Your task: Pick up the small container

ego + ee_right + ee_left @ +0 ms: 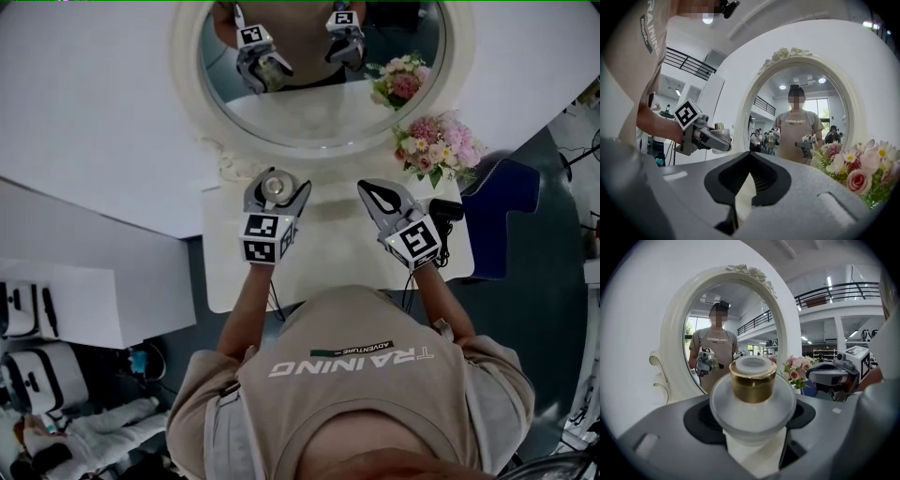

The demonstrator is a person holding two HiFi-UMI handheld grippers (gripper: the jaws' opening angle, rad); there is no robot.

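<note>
The small container [274, 187] is a frosted jar with a gold collar and a white cap. It sits between the jaws of my left gripper [277, 181], which is shut on its round body. In the left gripper view the small container [753, 390] fills the centre, upright, with the white table showing under it. The right gripper view shows the small container [717, 131] held up in the air at the left. My right gripper [380, 192] hovers over the table to the right of it, jaws together and nothing in them.
A white table [328, 267] stands against the wall under an oval mirror with an ornate white frame [187, 75]. Pink and white flowers [436, 145] stand at the table's right back corner, a black device [448, 211] lies at its right edge, and a blue chair [506, 216] stands beyond.
</note>
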